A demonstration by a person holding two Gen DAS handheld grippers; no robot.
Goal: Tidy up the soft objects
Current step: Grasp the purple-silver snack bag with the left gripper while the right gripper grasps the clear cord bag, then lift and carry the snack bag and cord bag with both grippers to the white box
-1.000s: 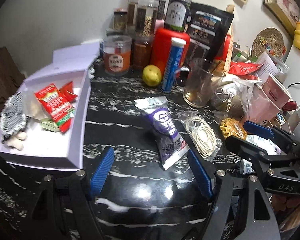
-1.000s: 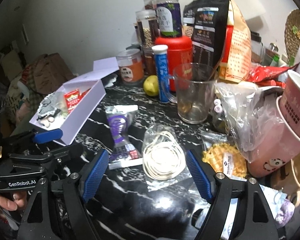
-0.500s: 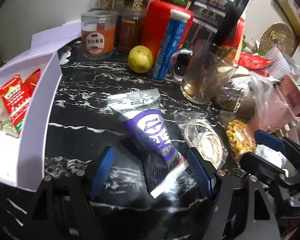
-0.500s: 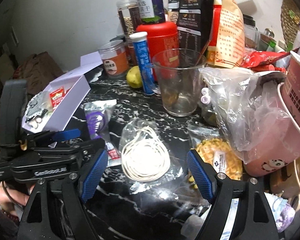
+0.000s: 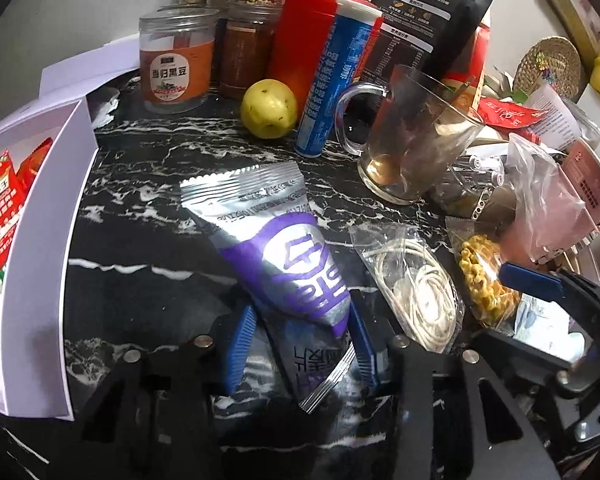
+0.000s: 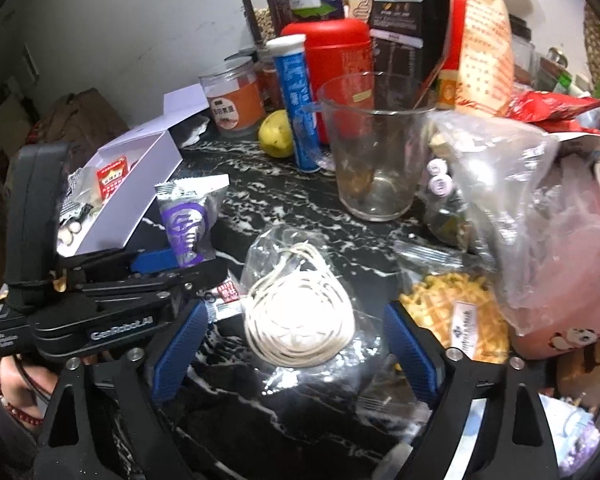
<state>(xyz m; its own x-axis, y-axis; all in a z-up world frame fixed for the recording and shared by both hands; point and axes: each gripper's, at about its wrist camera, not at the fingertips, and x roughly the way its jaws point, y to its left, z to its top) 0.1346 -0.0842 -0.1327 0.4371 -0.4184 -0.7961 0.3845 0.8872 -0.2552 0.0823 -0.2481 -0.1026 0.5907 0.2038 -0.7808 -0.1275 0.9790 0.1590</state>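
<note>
A silver and purple snack packet (image 5: 288, 264) lies on the black marble counter; its near end sits between the blue pads of my left gripper (image 5: 300, 348), which is closed on it. The packet also shows in the right wrist view (image 6: 188, 224), its top raised off the counter. A clear bag with a coiled white cord (image 6: 300, 316) lies between the wide-open fingers of my right gripper (image 6: 296, 348); it also shows in the left wrist view (image 5: 416, 292). A white open box (image 5: 40, 264) holding red sachets (image 5: 0, 208) stands at the left.
Jars (image 5: 176, 60), a red canister (image 5: 304, 36), a blue tube (image 5: 336, 76), a lemon (image 5: 268, 108) and a glass mug (image 5: 412, 140) crowd the back. A waffle snack bag (image 6: 456, 316), plastic bags and a pink cup (image 6: 572, 312) fill the right.
My left gripper moved forward over the purple packet and closed on its near end. My right gripper moved forward until the cord bag lay between its open fingers.
</note>
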